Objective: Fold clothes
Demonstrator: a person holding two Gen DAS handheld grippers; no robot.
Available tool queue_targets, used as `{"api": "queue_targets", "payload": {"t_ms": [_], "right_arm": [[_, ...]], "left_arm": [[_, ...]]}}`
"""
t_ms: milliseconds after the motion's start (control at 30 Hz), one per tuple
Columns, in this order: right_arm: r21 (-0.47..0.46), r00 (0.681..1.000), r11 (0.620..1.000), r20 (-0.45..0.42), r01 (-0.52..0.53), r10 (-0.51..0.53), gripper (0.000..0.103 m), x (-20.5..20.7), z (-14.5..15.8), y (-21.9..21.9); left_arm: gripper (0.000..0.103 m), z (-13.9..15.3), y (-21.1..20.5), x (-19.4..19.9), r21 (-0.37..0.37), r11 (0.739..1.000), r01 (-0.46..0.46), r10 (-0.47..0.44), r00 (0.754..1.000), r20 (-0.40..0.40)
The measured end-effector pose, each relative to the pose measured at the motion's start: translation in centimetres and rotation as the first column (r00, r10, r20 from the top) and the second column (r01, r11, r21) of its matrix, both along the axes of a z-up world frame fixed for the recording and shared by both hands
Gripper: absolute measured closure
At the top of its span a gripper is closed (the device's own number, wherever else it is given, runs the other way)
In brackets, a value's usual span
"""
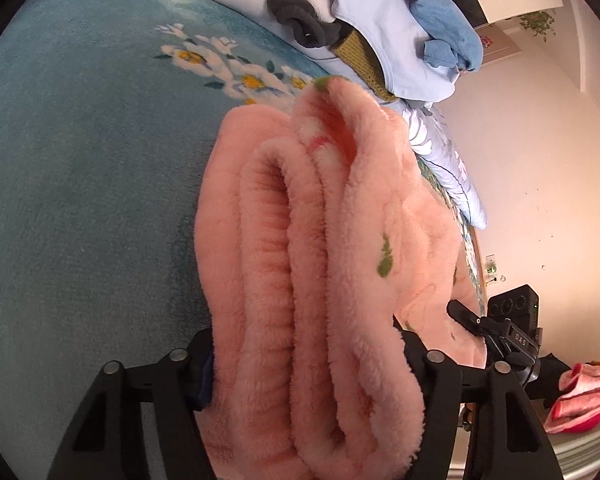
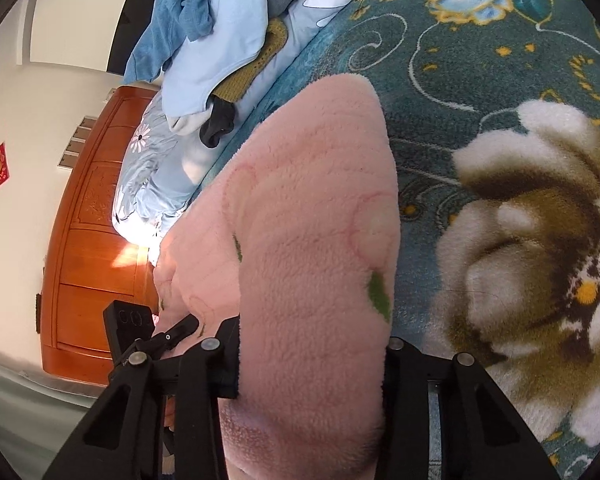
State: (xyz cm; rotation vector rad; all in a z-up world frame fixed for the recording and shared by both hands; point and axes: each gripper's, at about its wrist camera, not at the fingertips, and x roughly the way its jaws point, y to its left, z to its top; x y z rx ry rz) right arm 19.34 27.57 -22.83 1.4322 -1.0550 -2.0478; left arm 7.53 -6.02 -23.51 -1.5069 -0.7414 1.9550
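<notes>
Pink fleece garment (image 1: 300,280) clamped in both grippers; folded layers visible left view only.

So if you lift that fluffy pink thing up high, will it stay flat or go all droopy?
Probably droopy: the pink fleece garment already bunches in soft rolled layers between the left gripper fingers. It looks thick and fuzzy, so likely bulky yet light, and not slippery. The right gripper also holds it, which should keep it from sagging.

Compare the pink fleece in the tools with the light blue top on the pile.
The pink fleece is thick and fuzzy with green marks; the light blue top is smooth and plain. The fleece is bunched in folds, gripped by both tools; the top lies loose on the clothes pile, untouched. Both are pale garments.
</notes>
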Motion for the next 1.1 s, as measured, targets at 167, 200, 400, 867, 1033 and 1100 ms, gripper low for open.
{"api": "queue_targets", "payload": {"t_ms": [167, 200, 400, 867, 1033, 1100], "right_arm": [[-0.012, 0.999, 1.0, -0.022, -0.027, 0.027, 0.064, 0.5, 1.6, 0.7], [-0.005, 0.999, 0.999, -0.023, -0.031, 0.031, 0.064, 0.7, 1.9, 1.0], [-0.009, 0.999, 1.0, -0.039, -0.02, 0.019, 0.065, 1.9, 4.3, 6.2], [0.1, 0.988, 0.983, -0.021, 0.155, -0.153, 0.065, 5.5, 8.7, 29.2], [0.16, 0.983, 0.971, 0.018, 0.177, -0.183, 0.065, 6.6, 8.5, 36.5], [0.195, 0.982, 0.964, 0.029, 0.178, -0.187, 0.065, 6.8, 8.6, 39.0]], "left_arm": [[0.044, 1.4, 1.1, 1.9, 0.012, 1.0, -0.012, 0.012, 1.0, -0.022], [0.045, 1.8, 1.6, 2.3, 0.018, 1.0, -0.005, 0.006, 1.0, -0.026], [0.046, 3.7, 7.6, 4.1, 0.061, 0.995, 0.076, -0.073, 0.997, -0.037], [0.046, 6.2, 36.3, 5.9, 0.083, 0.92, 0.383, -0.379, 0.923, -0.063], [0.046, 4.8, 45.1, 8.0, 0.121, 0.887, 0.446, -0.445, 0.895, -0.034], [0.046, 4.7, 47.3, 9.2, 0.132, 0.876, 0.465, -0.465, 0.885, -0.034]]}}
